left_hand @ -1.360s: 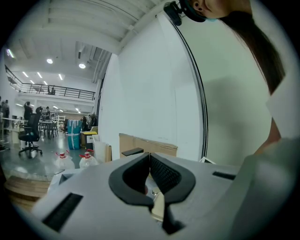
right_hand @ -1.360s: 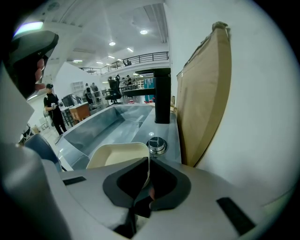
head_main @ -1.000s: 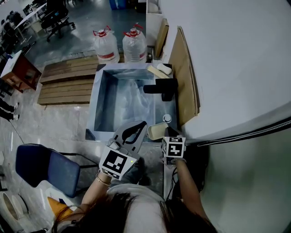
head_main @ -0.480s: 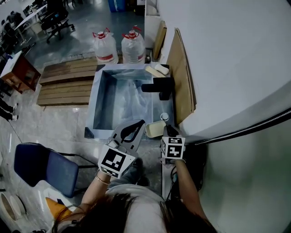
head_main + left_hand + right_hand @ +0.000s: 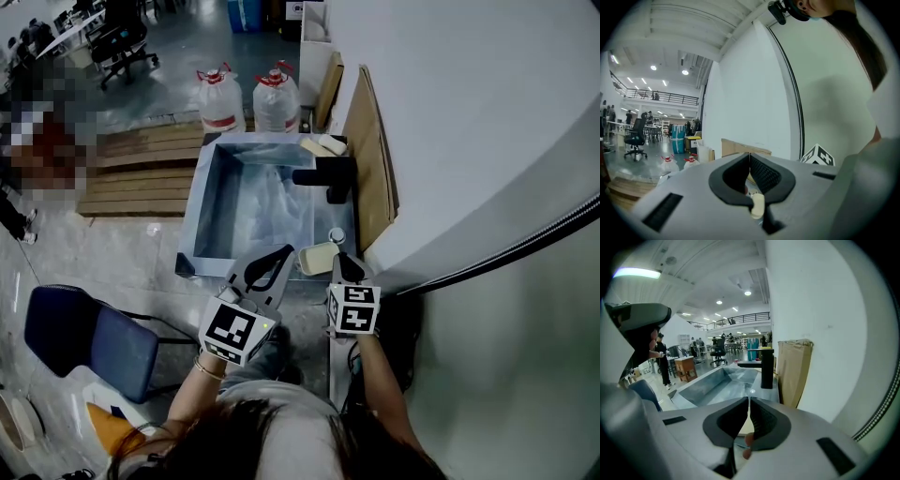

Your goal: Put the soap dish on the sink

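- A person stands at a steel sink (image 5: 204, 178) with a gripper in each hand, seen from above.
- The cream soap dish (image 5: 319, 258) is at the sink's near right corner, over the flat ledge beside the basin and touching the tip of the right gripper (image 5: 338, 262).
- In the right gripper view the claw is drawn nearly closed. A cream sliver shows between the jaws, which looks like the dish's edge pinched in its grip.
- The left gripper (image 5: 289, 253) hangs just left of the dish at the basin's near rim. Its claw is closed tip to tip and holds nothing.
- Progress, as a judgement: the dish has reached the sink, but no view shows whether it rests on the ledge or hangs just above it. What seems left is to set it flat and let go.
- On the same ledge, a small white round cap (image 5: 336, 234) sits just beyond the dish, and the black faucet (image 5: 330, 178) stands farther along. The cap is the nearest thing in the way.
- A sheet of cardboard (image 5: 375, 150) leans on the white wall, right of the ledge.
- Beyond the sink stand two water jugs (image 5: 220, 98). A wooden pallet (image 5: 131, 173) lies to its left, and a blue chair (image 5: 80, 337) is near the person.
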Motion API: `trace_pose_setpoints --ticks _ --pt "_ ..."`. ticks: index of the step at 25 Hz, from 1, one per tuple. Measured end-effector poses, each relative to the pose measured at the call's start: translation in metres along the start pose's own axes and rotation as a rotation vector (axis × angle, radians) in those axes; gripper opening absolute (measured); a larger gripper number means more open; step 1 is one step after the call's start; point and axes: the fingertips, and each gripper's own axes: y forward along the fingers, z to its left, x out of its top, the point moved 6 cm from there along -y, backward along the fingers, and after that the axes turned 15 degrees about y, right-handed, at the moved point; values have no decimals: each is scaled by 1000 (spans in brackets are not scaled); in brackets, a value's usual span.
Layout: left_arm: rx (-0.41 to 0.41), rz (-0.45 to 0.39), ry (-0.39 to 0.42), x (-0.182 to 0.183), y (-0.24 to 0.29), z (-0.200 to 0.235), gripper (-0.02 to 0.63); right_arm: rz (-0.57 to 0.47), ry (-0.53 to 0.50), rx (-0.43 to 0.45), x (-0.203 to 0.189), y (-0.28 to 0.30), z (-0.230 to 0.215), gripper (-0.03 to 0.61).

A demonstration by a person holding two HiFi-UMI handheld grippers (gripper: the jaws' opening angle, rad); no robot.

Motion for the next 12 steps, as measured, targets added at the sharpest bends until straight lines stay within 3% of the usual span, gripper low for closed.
trace_pose_setpoints --ticks 12 --pt "39 -31 0 16 -33 -17 9 -99 -13 24 16 -57 25 28"
